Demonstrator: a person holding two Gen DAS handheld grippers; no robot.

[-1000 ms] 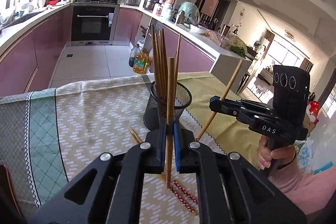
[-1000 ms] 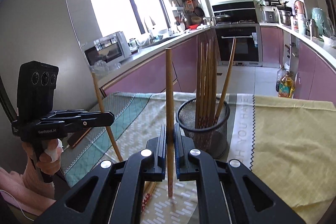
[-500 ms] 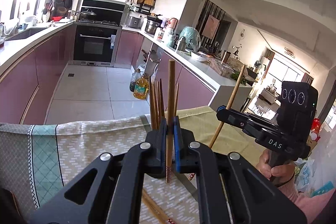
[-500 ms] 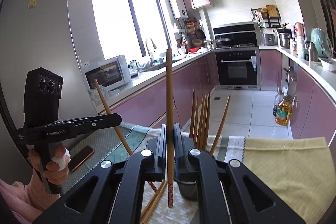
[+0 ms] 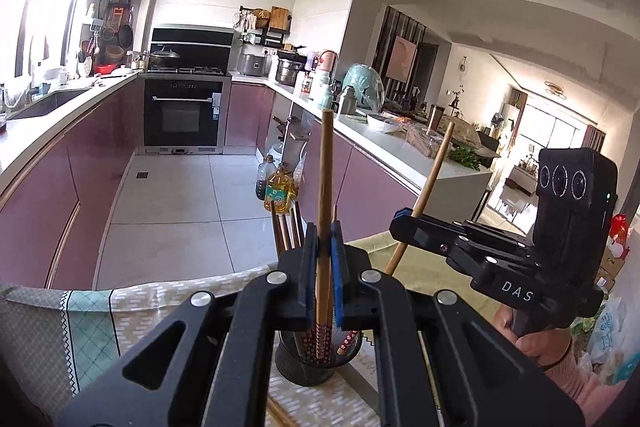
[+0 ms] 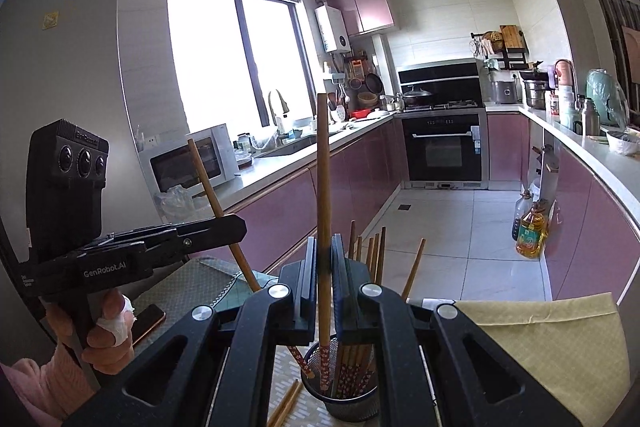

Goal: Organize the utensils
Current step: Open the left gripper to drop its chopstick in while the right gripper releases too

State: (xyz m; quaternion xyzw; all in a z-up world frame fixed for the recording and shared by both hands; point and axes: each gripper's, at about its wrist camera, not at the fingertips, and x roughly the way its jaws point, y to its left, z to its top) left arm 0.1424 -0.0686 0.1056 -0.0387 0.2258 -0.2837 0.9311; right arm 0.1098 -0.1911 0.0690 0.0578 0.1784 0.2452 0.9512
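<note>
A black wire-mesh holder on the patterned tablecloth holds several wooden chopsticks; left gripper and right gripper each clamp one long wooden chopstick upright above it.

surface: tabletop under a patterned cloth and a yellow-green cloth | on it: black mesh holder, loose chopsticks beside holder, phone near left edge
</note>
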